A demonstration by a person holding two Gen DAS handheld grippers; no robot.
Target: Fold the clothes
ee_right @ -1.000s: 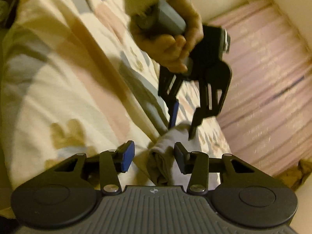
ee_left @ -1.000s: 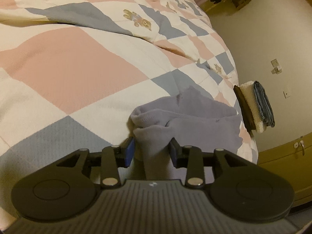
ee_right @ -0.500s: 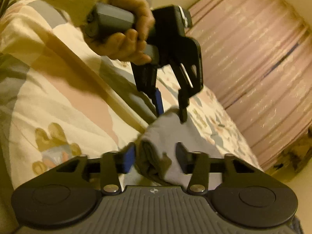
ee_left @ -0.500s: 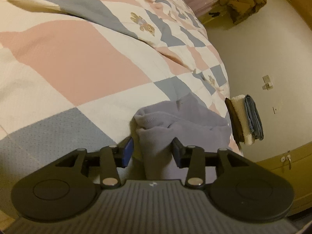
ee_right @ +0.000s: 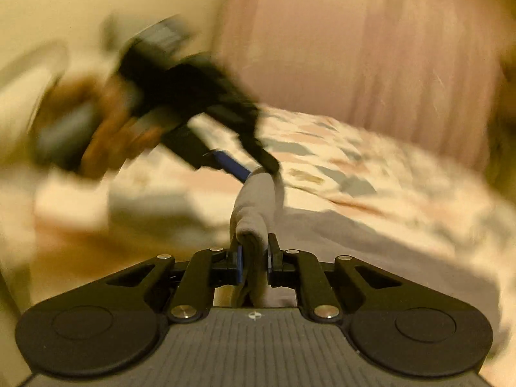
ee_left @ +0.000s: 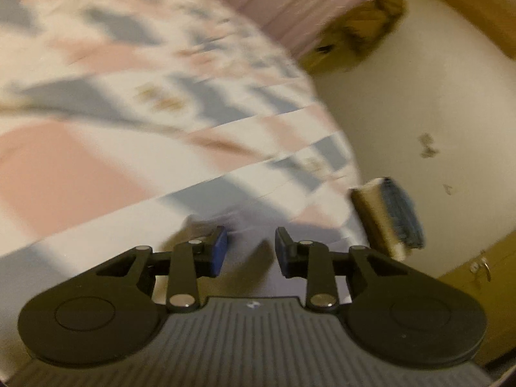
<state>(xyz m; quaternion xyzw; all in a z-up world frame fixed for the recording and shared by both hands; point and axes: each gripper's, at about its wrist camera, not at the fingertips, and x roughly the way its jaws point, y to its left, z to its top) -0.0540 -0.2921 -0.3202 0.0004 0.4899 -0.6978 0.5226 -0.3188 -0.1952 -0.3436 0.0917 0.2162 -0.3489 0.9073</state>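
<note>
Grey-lilac knitted garment (ee_right: 256,200), bunched into a narrow ridge, is held just above a patchwork quilt of pink, grey-blue and cream squares (ee_right: 371,174) that covers the bed. The right gripper (ee_right: 254,261) is clenched on the near end of the ridge, the cloth being pinched between the two blue-padded jaws. The long axis of the garment runs straight away from this gripper, toward the far side of the bed, where its far end is met by the left gripper (ee_right: 258,169), carried in a blurred hand (ee_right: 106,135). In the left wrist view the left gripper (ee_left: 251,246) shows a clear gap between its jaws, with the lilac cloth (ee_left: 251,222) lying between and under them; whether the fabric is still pinched or has been released cannot be told, since the frame is smeared by motion. The right gripper is therefore judged the surer hold, and the coming fold is judged to turn on the far end being brought along that axis toward the near end. A small stack of folded cloths in brown, cream and blue (ee_left: 387,216) is seen at the right edge of the bed. The lower part of the garment is hidden behind the gripper bodies.
</note>
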